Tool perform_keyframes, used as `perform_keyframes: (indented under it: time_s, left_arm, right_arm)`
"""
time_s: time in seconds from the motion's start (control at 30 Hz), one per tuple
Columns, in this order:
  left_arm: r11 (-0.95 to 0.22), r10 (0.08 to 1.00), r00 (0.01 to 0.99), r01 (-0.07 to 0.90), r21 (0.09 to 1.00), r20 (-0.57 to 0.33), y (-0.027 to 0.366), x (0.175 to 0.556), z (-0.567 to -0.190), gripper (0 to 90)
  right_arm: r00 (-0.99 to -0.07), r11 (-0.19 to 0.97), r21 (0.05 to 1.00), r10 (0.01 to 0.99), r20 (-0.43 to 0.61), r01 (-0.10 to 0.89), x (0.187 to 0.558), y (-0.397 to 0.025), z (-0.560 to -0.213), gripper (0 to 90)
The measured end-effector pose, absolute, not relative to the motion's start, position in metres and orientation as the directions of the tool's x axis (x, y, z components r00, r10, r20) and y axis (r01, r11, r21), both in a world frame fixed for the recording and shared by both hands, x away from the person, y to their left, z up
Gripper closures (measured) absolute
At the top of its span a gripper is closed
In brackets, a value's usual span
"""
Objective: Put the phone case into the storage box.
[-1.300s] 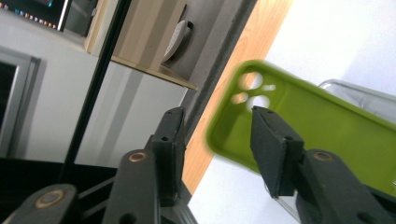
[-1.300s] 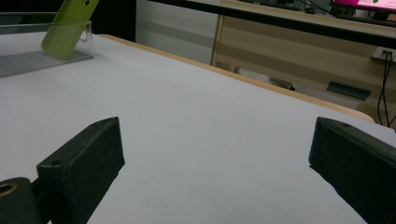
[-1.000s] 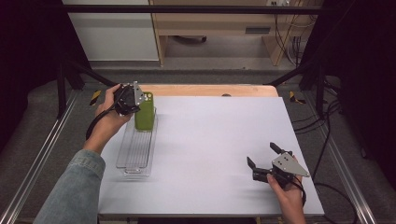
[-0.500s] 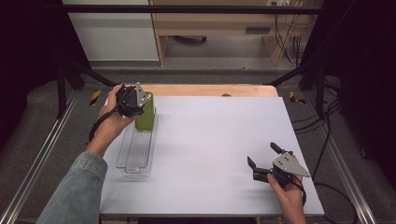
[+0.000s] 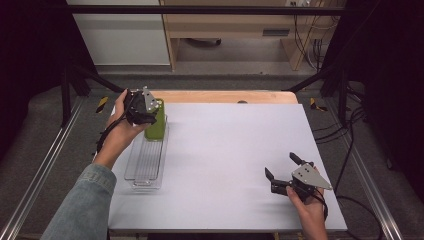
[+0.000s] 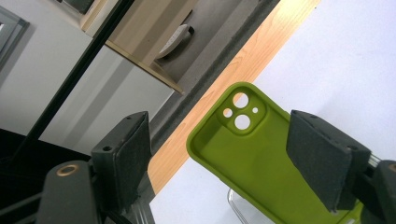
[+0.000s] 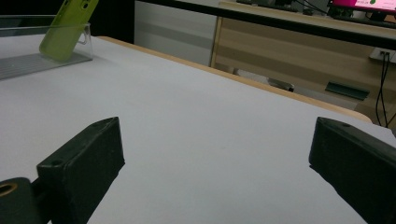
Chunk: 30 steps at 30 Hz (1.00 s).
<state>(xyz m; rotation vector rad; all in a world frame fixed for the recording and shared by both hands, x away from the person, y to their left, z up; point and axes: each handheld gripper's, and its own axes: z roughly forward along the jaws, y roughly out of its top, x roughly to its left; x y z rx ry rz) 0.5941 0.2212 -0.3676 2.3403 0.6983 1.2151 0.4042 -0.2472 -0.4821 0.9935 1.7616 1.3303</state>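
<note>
High view: left hand-held gripper [image 5: 148,111] at far end of clear rack [image 5: 145,165], beside green phone case [image 5: 156,127] standing in slot. Left gripper view: jaws spread wide, case [image 6: 261,158] between them, gap at one side, so released. Right hand-held gripper [image 5: 282,172] rests open on desk [image 5: 230,150], likely waiting.

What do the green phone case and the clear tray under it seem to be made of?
The green phone case looks like soft matte silicone or rubber: rounded moulded edges, dull even colour, no glare. The clear tray looks like rigid glossy plastic, probably acrylic: see-through walls with bright edge lines and a ribbed floor.
</note>
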Motion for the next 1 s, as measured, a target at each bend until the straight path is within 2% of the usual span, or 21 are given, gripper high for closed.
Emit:
perform_keyframes:
  time_s: [0.67,1.0]
  left_arm:
    - [-0.691,0.699,0.493,0.280,0.667,0.518,0.213,0.588,-0.370,5.8]
    - [-0.668,0.714,0.503,0.281,0.689,0.487,0.210,0.580,-0.371,4.7]
  right_arm:
    - [-0.456,0.177,0.970,0.886,-0.085,0.164,0.404,-0.247,-0.482,3.4]
    - [-0.455,0.178,0.971,0.886,-0.088,0.160,0.404,-0.248,-0.482,3.4]
